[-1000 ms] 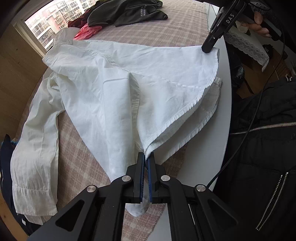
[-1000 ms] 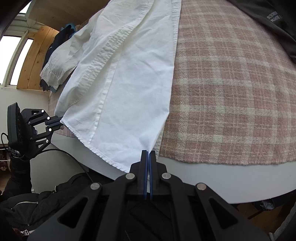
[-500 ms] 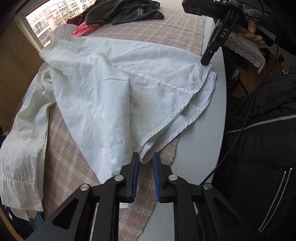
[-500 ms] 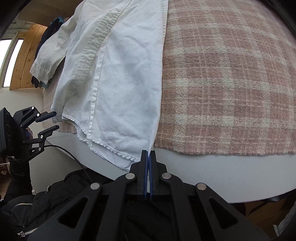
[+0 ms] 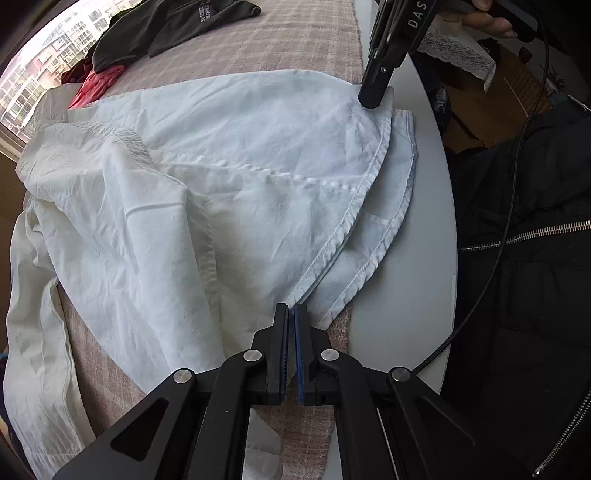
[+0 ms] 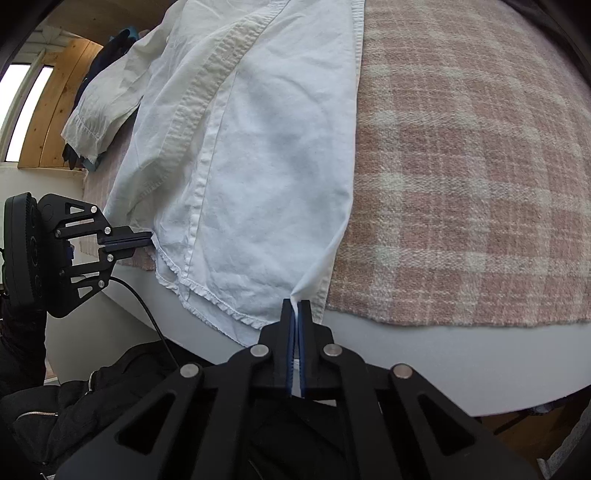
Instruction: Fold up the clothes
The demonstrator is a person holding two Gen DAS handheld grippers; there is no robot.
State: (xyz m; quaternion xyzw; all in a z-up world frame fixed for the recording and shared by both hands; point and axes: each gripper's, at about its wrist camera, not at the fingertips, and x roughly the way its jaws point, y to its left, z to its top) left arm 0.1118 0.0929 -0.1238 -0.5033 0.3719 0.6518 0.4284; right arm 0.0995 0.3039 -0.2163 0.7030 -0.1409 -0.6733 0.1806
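A white shirt lies spread on the plaid cloth, its double hem near the table's front edge. My left gripper is shut, and the hem's corner runs in between its tips. In the right wrist view the left gripper pinches the shirt's left hem edge. My right gripper is shut on the other hem corner, white fabric showing between its blue pads. From the left wrist view the right gripper presses that corner low at the table's rim. One sleeve trails off to the left.
A pink plaid cloth covers the white round table. A dark garment and a red one lie at the far side by the window. A person's black zipped jacket and a cable are close at the table's edge.
My left gripper opened, let the fabric go, and shut again on the hem corner. Both grippers sank, and the lifted shirt front now lies flatter on the table.
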